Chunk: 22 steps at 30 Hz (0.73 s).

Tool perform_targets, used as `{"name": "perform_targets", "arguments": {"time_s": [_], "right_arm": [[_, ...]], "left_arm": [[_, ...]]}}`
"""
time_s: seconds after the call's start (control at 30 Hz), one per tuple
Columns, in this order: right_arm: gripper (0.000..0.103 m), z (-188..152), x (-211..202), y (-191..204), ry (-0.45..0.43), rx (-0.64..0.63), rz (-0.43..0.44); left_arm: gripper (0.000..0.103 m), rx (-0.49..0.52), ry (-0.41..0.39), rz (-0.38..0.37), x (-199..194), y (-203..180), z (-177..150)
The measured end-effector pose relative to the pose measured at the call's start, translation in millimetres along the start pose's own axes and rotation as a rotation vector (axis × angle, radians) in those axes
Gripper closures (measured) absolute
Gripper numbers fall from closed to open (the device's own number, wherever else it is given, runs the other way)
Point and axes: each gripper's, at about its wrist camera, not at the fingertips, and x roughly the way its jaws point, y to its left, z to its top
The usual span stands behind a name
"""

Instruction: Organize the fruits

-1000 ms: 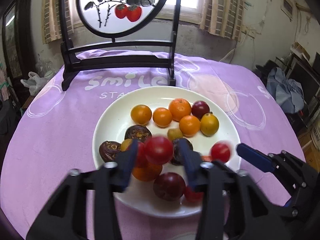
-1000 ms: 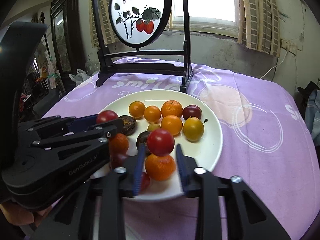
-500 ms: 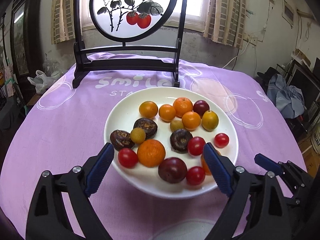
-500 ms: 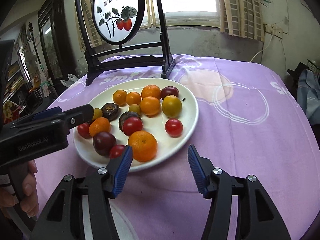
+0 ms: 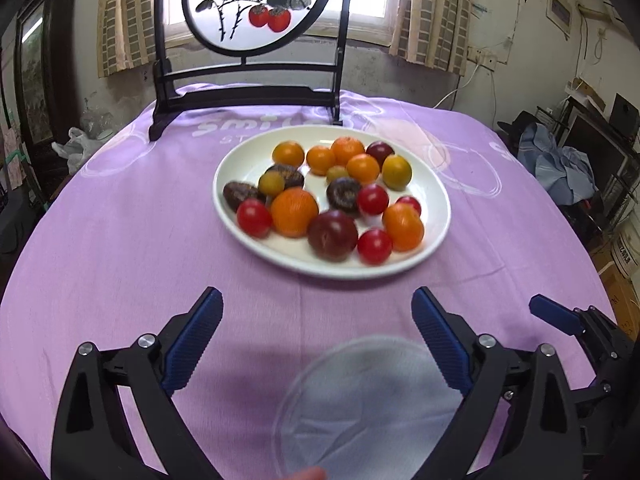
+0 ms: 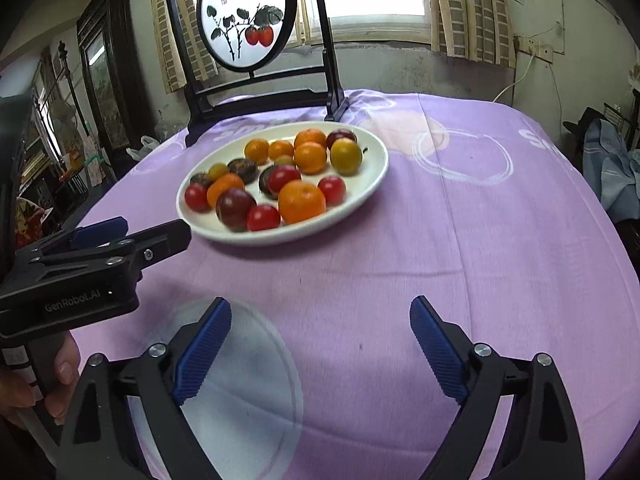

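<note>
A white plate in the middle of the purple table holds several fruits: red cherry tomatoes, oranges, a dark plum and brown wrinkled fruits. My left gripper is open and empty, held back from the plate's near rim. My right gripper is open and empty, further back on the near side. A clear shallow dish lies on the cloth just below both grippers.
A dark wooden stand with a round persimmon painting stands behind the plate. The purple cloth covers the round table. The left gripper's body shows at the left of the right wrist view. Room clutter lies beyond the table's right edge.
Both grippers held cherry tomatoes over the plate a second ago, opened and let them go onto it, then drew back towards the near side. The clear dish has come into view.
</note>
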Motion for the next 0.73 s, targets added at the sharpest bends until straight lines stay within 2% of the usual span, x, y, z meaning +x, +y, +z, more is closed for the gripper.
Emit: {"name": "perform_targets", "arguments": {"time_s": [0.2,0.4,0.53,0.63,0.73], "right_arm": [[0.011,-18,-2,4,0.017,-0.021,0.004],[0.011,-19,-5,6,0.005,-0.042,-0.015],[0.007,-24,-1,6,0.047,-0.042,-0.041],[0.007,-30,3,6,0.076,-0.028,-0.044],[0.007,-35,5,3,0.098,-0.009,-0.057]], "left_arm": [[0.010,-0.013,0.050,0.006,5,9,-28],[0.008,-0.024,0.049,0.001,2,15,-38],[0.007,-0.017,0.070,0.004,7,15,-48],[0.007,-0.001,0.093,0.038,12,15,-56],[0.007,0.013,0.103,0.035,13,13,-60]]}}
